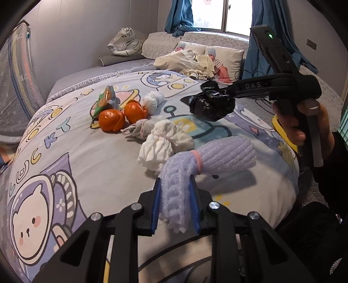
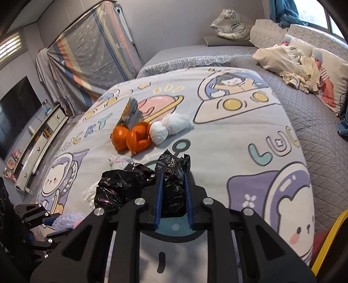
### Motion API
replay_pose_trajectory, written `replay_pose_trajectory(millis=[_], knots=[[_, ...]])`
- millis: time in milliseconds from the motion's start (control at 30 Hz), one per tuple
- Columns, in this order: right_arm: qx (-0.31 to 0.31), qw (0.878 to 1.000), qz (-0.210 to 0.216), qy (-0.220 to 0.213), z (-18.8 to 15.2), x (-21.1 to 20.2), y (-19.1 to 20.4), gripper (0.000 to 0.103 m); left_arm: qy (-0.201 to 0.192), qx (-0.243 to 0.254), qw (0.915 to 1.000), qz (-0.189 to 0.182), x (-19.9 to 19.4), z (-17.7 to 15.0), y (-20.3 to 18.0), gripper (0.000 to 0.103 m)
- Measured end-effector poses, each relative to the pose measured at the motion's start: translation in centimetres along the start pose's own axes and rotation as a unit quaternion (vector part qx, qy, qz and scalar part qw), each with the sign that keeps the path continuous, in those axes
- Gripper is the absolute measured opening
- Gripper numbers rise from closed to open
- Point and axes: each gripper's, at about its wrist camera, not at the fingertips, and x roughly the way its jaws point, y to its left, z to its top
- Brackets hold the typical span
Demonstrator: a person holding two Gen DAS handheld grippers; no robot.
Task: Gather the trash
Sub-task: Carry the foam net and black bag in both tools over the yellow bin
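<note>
- Closest in the left wrist view is the left gripper (image 1: 175,204). Its blue pads pinch one end of a purple foam net roll (image 1: 208,159). A pink band is tied round the middle of the roll. The other end of the roll hangs just over the cartoon bedspread (image 1: 87,156).
- Closest in the right wrist view is the right gripper (image 2: 173,196). Its blue pads squeeze a crumpled black plastic bag (image 2: 171,185). The bag is bunched and shut, so I cannot tell what is in it. In the left wrist view the bag is up off the bed.
- A person's hand (image 1: 302,122) holds the handle of the right gripper.
- Just past the purple roll lies a white cloth bundle (image 1: 163,145) tied with a band. It touches the roll.
- Next to it is a small grey bundle (image 1: 141,128), also tied.
- Behind that sit two orange peels (image 1: 121,115), side by side and touching.
- A green and orange snack wrapper (image 1: 106,100) leans on the peels.
- A white wad (image 1: 152,101) lies beside the peels.
- Far back, by the wall, a toy white tiger (image 1: 126,43) in clear plastic sits on the bed.
- Pillows (image 1: 226,58) and a heap of pale clothes (image 1: 195,63) lie near the window with blue curtains (image 1: 180,17).
</note>
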Motion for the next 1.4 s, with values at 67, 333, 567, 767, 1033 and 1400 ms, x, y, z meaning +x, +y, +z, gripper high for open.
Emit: replay_pose_trajectory(millis=[67, 333, 567, 767, 1033, 1400], knots=[[0.004, 1.0, -0.001, -0.01, 0.2, -1.0, -0.4, 0.017, -0.006, -0.002, 1.0, 0.003, -0.6, 0.3, 0.1, 0.022], [0.023, 0.998, -0.016, -0.049, 0.7, -4.4, -2.8, 0.017, -0.03, -0.005, 0.9995, 0.005, -2.3, 2.5, -0.4, 0.022], [0.047, 0.995, -0.034, -0.083, 0.8, -7.9, -5.7, 0.017, -0.039, 0.007, 0.9992, -0.006, -2.0, 5.0, -2.4, 0.023], [0.074, 0.989, -0.058, -0.115, 0.5, -11.4, -8.9, 0.017, -0.04, 0.022, 0.9988, -0.019, -1.3, 7.0, -4.9, 0.023], [0.107, 0.978, -0.097, -0.152, -0.9, -16.2, -13.0, 0.017, -0.041, 0.05, 0.9971, -0.041, 0.1, 9.5, -8.6, 0.023], [0.153, 0.955, -0.163, -0.195, -4.6, -23.3, -18.6, 0.017, -0.039, 0.1, 0.9909, -0.081, 2.3, 13.0, -15.3, 0.023]])
